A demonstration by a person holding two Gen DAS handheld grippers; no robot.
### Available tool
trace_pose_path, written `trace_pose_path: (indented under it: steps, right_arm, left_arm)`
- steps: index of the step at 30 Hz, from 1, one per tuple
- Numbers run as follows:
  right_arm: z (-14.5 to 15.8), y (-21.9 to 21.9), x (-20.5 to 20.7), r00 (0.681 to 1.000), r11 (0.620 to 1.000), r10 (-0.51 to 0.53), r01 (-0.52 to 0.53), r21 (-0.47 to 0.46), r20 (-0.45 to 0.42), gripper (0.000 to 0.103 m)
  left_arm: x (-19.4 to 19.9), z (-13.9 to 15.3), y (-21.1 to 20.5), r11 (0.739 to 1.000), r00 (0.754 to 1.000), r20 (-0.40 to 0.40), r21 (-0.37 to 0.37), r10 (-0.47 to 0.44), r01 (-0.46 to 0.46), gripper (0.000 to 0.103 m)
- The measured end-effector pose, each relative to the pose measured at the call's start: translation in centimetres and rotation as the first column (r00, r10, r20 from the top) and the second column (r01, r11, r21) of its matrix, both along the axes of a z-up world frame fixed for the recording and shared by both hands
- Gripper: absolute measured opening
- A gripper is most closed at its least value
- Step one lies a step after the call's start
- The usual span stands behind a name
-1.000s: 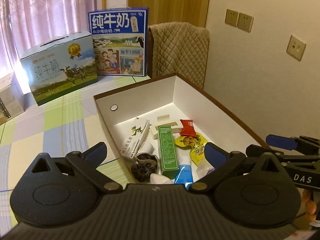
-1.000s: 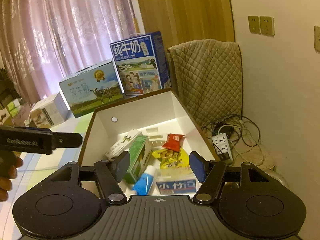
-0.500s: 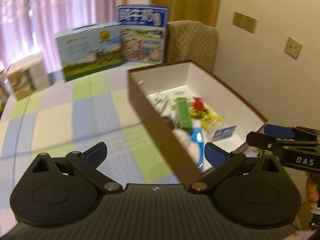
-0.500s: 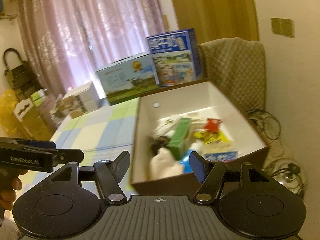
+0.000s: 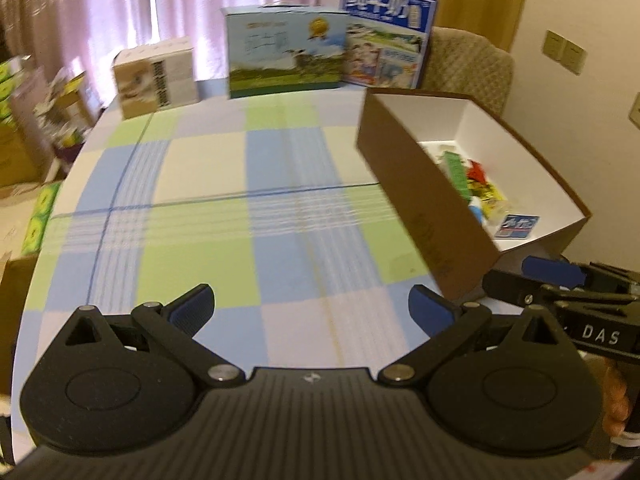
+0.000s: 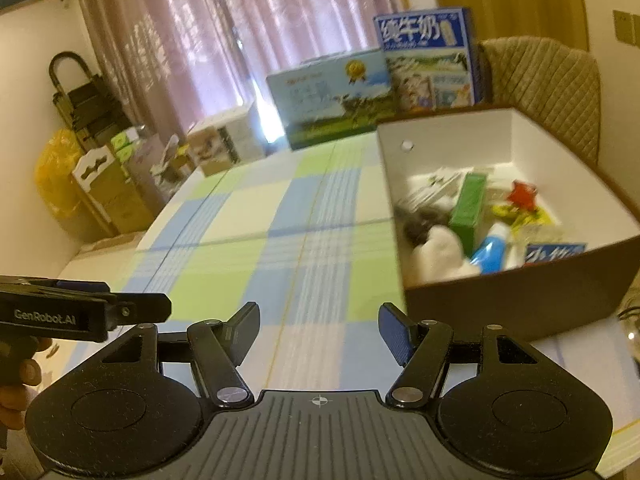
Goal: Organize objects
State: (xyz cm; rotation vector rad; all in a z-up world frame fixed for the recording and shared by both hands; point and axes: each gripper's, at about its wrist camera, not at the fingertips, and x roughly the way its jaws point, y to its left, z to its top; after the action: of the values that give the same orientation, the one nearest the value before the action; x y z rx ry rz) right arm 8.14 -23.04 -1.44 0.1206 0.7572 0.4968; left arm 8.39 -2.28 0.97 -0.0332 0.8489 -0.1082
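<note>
Box [image 6: 516, 300], brown outside, white inside, cluttered

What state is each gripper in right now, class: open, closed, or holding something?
Left gripper: open, nothing between its fingers.
Right gripper: open, nothing between its fingers.

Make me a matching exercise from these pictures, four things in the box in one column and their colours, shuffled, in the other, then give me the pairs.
Things:
1. long carton
2. tube
3. small wrapper
4. soft bundle

Colours:
A. white
B. red
C. green
D. blue

Pairs: 1-C, 2-D, 3-B, 4-A
</note>
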Motion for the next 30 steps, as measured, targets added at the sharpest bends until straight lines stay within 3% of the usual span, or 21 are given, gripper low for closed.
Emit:
trace_pose_path:
  steps: [13, 30]
  right_arm:
    - [-4.8, 2.9, -1.0, 0.997, 0.997, 0.041, -0.045, -0.064, -0.071, 0.063]
    - [-7.0, 4.7, -2.1, 0.994, 0.983, 0.077, -0.089, -0.160, -0.074, 0.063]
  left_arm:
    - [-3.0, -4.3, 4.2, 0.991, 0.987, -0.087, 0.021, 0.136, -0.135, 0.102]
    - [-3.7, -8.0, 5.6, 0.990, 0.982, -0.130, 0.033, 0.139, -0.135, 0.102]
